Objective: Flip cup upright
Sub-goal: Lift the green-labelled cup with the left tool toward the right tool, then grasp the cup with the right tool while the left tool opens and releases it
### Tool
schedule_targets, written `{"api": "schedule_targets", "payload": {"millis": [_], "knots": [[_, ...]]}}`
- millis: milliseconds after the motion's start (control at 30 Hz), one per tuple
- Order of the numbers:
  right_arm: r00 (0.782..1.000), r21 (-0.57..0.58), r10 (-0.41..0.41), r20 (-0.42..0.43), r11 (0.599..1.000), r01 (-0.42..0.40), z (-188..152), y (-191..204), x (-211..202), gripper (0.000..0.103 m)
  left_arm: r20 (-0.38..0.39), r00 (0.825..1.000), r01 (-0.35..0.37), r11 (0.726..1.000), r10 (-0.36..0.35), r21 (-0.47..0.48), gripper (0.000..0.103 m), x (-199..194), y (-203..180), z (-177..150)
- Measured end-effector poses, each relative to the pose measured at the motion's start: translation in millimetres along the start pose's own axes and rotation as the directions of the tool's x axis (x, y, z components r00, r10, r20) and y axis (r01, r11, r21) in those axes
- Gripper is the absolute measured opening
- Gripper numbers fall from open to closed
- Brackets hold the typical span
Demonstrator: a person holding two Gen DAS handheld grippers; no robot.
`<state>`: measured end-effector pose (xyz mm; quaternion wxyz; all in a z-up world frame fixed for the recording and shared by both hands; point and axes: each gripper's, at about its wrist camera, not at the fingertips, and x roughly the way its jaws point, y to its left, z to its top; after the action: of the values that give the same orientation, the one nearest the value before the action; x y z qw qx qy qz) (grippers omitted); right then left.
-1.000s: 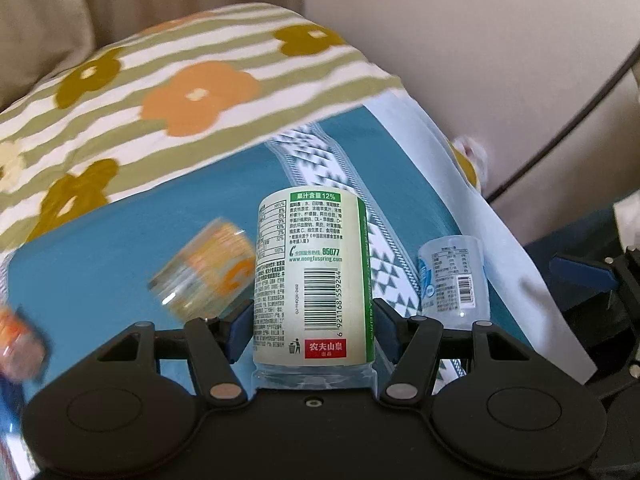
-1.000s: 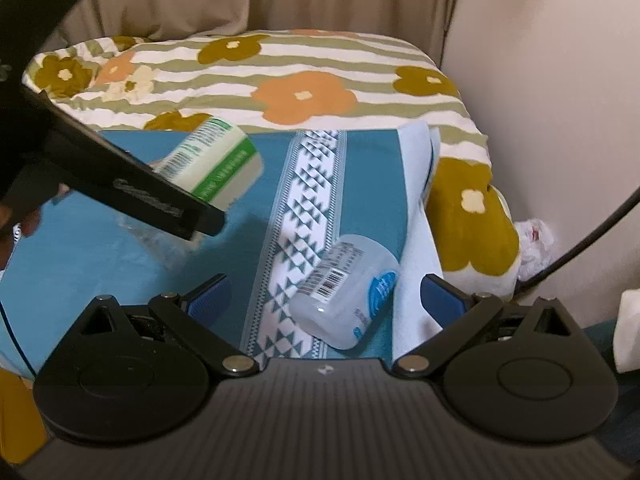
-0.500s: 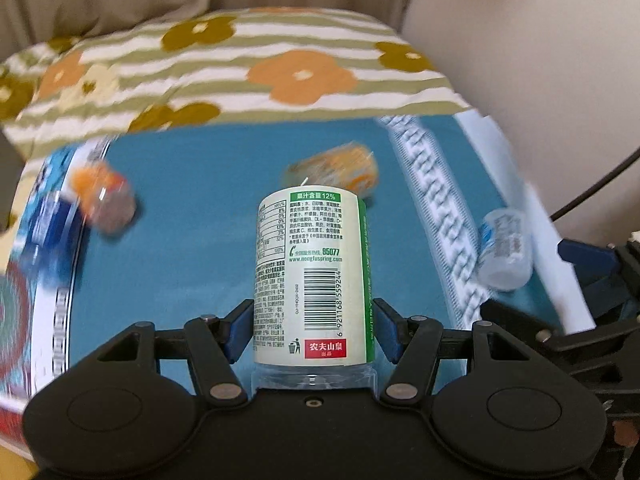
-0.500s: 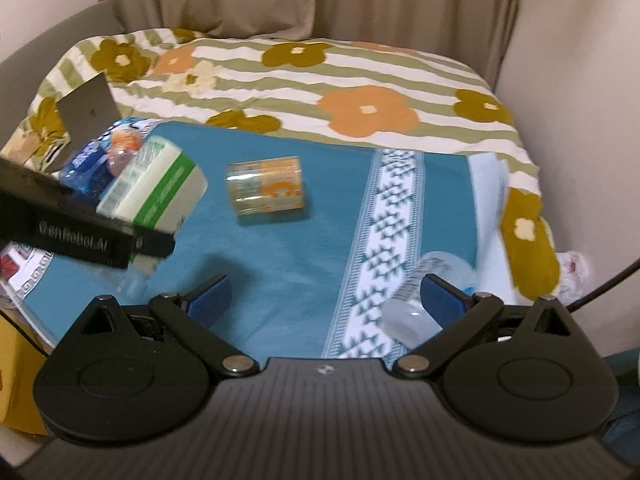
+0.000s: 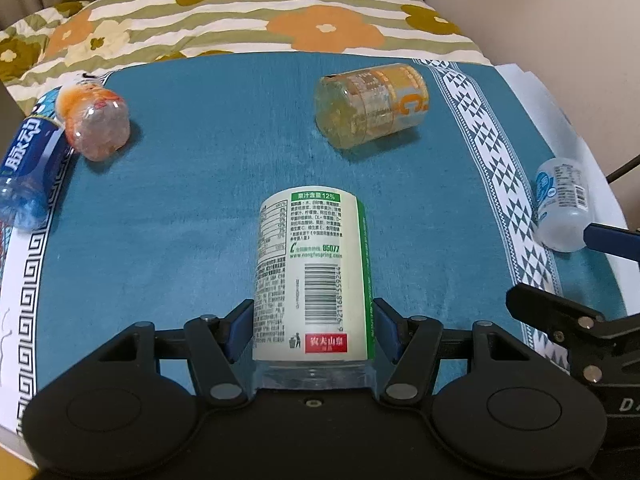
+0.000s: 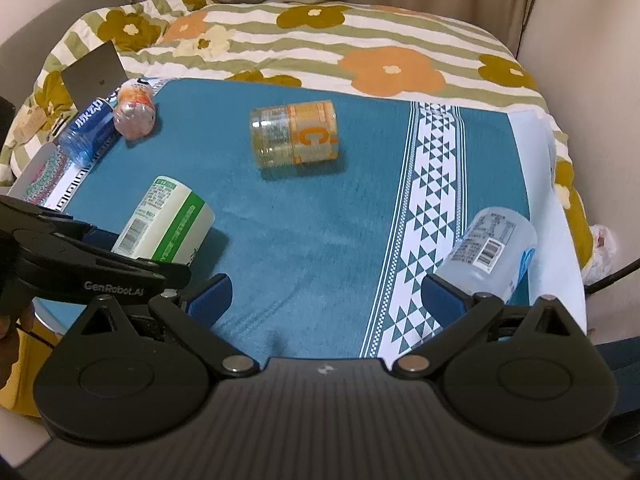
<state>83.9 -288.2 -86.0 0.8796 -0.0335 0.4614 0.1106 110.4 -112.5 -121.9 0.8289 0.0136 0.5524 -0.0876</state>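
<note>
My left gripper (image 5: 312, 332) is shut on a white and green labelled cup (image 5: 314, 276) cut from a bottle. In the right wrist view the cup (image 6: 168, 224) is tilted above the blue mat (image 6: 304, 256), held by the left gripper (image 6: 120, 256) at the left. My right gripper (image 6: 326, 294) is open and empty above the mat's near edge. A clear cup with a blue label (image 6: 490, 252) lies on its side just beyond its right finger. An orange labelled cup (image 6: 296, 138) lies on its side mid mat.
A blue bottle (image 5: 30, 164) and an orange one (image 5: 96, 120) lie at the mat's left edge. The mat lies on a flower-patterned cover (image 6: 360, 52) with a wall (image 6: 592, 60) at the right. A grey card (image 6: 94, 72) stands far left.
My left gripper has swung left and back with the green cup, which now points along the mat. My right gripper has pulled back and up, away from the clear cup.
</note>
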Motion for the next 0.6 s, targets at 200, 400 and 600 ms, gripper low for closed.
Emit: {"api": "schedule_targets", "payload": {"millis": [200,400,600], "knots": [[1.000,0.022,0.001,-0.011,1.000,-0.001,-1.4,-3.4,4.0,0.103,-0.001,1.000,-0.017,1.000,0.017,0.019,0.067,1.0,-4.3,3.2],[1.000,0.034,-0.004,-0.010,0.999,0.005,3.0,-4.9,2.9,0.103,0.004,1.000,-0.020,1.000,0.020,0.024,0.090,-1.9,-5.5,4.7],[1.000,0.056,-0.012,-0.005,0.998,0.012,7.7,-8.8,1.5,0.103,0.008,1.000,-0.014,0.999,0.014,0.035,0.091,-7.8,-6.3,4.1]]}}
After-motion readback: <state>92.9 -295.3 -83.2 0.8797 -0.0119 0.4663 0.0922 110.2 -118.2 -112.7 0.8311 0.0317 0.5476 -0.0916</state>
